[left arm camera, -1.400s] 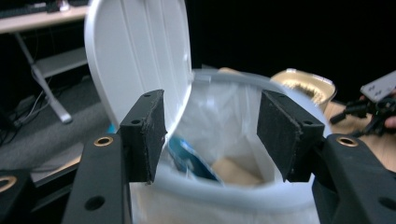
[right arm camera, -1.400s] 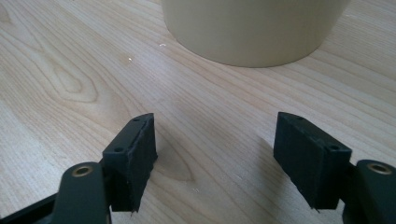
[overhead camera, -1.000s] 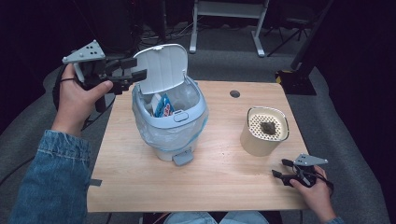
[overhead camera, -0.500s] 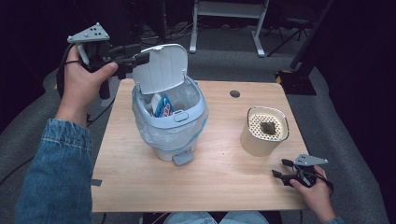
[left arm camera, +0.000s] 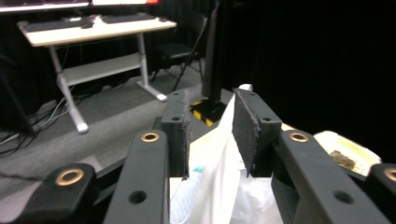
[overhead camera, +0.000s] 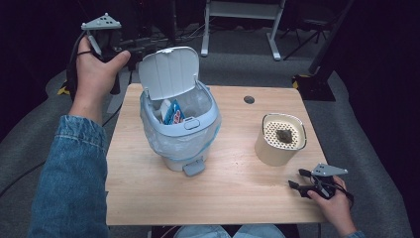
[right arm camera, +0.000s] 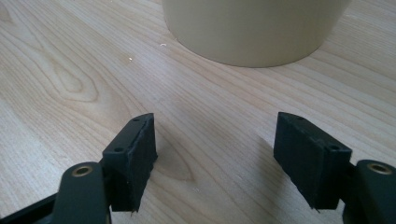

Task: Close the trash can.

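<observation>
Left gripper: my left gripper [overhead camera: 130,48] sits beside the raised lid [overhead camera: 169,73] of the bin [overhead camera: 184,130]. Its jaws have just been closing; the lid's white edge [left arm camera: 232,122] stands between the pads, against the right one, with a gap at the left.
Right gripper: my right gripper [overhead camera: 295,179] rests low over the table [overhead camera: 233,198] near its front right corner, jaws wide apart with nothing between them, just short of the cream pot [right arm camera: 254,28].
Count: one bin, lined with a plastic bag; one lid; one pot; two grippers.
Writing: a blue packet [overhead camera: 174,113] lies in the bin; I cannot read its print.
</observation>
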Action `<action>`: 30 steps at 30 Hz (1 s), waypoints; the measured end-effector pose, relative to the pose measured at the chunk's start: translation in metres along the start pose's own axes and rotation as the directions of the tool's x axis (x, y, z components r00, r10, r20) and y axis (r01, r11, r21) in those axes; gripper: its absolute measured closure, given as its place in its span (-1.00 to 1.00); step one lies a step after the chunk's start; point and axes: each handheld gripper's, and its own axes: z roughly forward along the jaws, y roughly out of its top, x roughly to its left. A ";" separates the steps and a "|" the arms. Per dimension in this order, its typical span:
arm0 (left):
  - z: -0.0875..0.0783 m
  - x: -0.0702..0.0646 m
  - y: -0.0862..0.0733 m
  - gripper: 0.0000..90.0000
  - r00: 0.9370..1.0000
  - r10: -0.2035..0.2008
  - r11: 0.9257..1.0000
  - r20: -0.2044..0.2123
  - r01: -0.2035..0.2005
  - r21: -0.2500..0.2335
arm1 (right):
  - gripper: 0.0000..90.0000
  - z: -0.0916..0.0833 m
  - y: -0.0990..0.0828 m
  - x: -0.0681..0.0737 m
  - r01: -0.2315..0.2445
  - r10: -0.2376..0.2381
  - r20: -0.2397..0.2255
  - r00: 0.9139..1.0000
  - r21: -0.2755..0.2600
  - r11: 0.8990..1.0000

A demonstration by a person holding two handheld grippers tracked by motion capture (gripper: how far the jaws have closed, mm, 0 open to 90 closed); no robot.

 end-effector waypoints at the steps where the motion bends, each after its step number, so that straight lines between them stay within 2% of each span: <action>1: 0.002 0.001 -0.001 0.51 1.000 0.000 1.000 -0.012 0.001 0.013 | -0.34 0.000 0.000 0.000 0.000 0.000 -0.001 1.000 0.001 1.000; 4: 0.004 0.002 -0.001 0.55 1.000 -0.026 1.000 -0.011 0.026 0.006 | -0.34 0.000 0.000 0.000 0.003 -0.003 -0.004 1.000 0.001 1.000; 8: 0.004 0.002 0.000 0.60 0.999 -0.036 0.999 -0.013 0.036 0.017 | -0.33 0.000 0.000 0.000 0.005 -0.005 -0.004 1.000 0.000 1.000; 13: 0.003 -0.001 0.000 0.76 0.998 -0.062 0.998 0.028 0.061 0.028 | -0.34 0.000 0.000 0.000 0.005 -0.005 -0.004 1.000 0.000 1.000; 17: 0.000 0.003 0.000 0.77 0.999 -0.053 0.997 -0.012 0.053 0.048 | -0.34 0.000 0.000 0.000 0.005 -0.005 -0.004 1.000 0.000 1.000; 19: 0.000 0.005 -0.001 0.78 0.998 -0.057 0.997 -0.011 0.058 0.058 | -0.34 0.000 0.000 0.000 0.003 -0.003 -0.005 1.000 0.001 1.000; 22: 0.002 0.003 -0.004 0.85 0.998 -0.059 0.996 0.028 0.057 0.074 | -0.34 0.000 0.000 0.000 0.004 -0.004 -0.005 1.000 0.001 1.000; 25: 0.006 -0.006 -0.007 0.85 0.996 -0.041 0.995 0.078 0.033 0.097 | -0.34 0.000 0.000 0.000 0.003 -0.003 -0.005 1.000 0.001 1.000; 30: 0.010 -0.025 -0.014 0.86 0.986 -0.029 0.995 0.167 0.013 0.097 | -0.34 0.000 0.000 0.000 0.004 -0.004 -0.006 1.000 0.001 1.000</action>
